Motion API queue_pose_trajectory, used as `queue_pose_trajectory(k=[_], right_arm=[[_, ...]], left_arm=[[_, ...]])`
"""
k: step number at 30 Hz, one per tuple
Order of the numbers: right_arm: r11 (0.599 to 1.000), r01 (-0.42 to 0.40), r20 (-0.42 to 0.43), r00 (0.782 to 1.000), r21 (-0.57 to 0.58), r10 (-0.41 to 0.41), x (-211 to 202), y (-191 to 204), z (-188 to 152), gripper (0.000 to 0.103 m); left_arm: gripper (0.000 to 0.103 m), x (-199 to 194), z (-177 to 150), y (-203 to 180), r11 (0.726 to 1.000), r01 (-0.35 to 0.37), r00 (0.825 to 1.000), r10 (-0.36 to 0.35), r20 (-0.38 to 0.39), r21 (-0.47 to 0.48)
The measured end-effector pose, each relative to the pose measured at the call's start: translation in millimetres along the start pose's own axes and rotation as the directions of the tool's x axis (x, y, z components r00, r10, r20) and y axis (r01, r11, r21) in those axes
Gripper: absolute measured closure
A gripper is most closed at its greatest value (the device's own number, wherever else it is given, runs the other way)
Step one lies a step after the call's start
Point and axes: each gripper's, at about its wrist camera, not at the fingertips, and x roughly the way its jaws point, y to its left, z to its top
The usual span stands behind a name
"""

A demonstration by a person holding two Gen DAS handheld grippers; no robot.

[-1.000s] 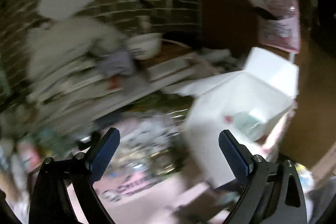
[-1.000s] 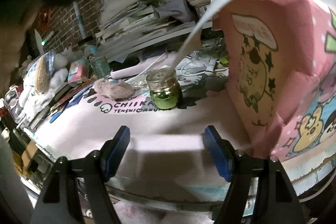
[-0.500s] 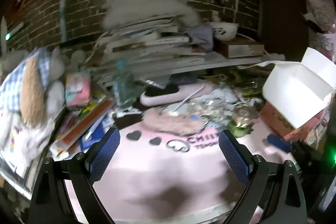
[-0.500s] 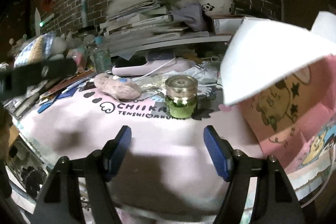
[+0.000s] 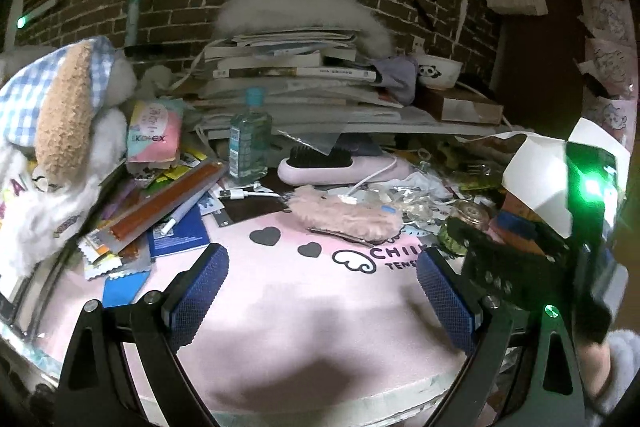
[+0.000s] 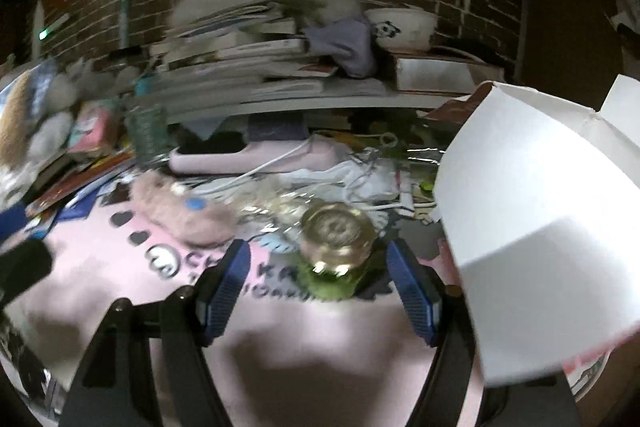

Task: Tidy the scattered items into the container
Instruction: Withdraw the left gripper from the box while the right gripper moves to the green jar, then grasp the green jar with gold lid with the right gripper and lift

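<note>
Green jar (image 6: pixel 334 251) upright at twelve o'clock between parted, untouching jaws of right gripper (image 6: pixel 318 291), nearer than left.

Pink printed tabletop (image 5: pixel 304 311), green jar (image 6: pixel 334 251), fuzzy pink pouch (image 5: pixel 348 215), possibly a hairbrush (image 5: pixel 340 167)

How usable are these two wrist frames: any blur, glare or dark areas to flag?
Left wrist view: mostly sharp, fisheye-bent; green lamp glare at the right edge washes out part of the white box flap. Right wrist view: motion-blurred, worst at left, though the green jar stays readable. Both: dim corners, gripper shadows on the pink mat.
</note>
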Motion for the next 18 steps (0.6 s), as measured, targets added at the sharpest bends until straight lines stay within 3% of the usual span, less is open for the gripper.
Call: queue_pose_trajectory(k=[7, 12, 18], right_arm=[[0.999, -0.002, -0.107, 0.994, 0.043, 0.007, 30, -15, 9, 0.035], [0.997, -0.048, -0.182, 0.982, 0.055, 0.058, 46, -16, 8, 0.058], [0.996, -0.075, -0.179, 0.980, 0.051, 0.083, 46, -14, 8, 0.058]], left_arm=[[0.009, 12, -3, 2, 0.999, 0.043, 0.999, -0.043, 0.000, 0.001], [0.009, 19, -5, 1, 0.998, 0.060, 0.998, -0.060, -0.009, -0.002], [0.009, 19, -6, -2, 0.998, 0.064, 0.998, -0.064, -0.016, 0.000]])
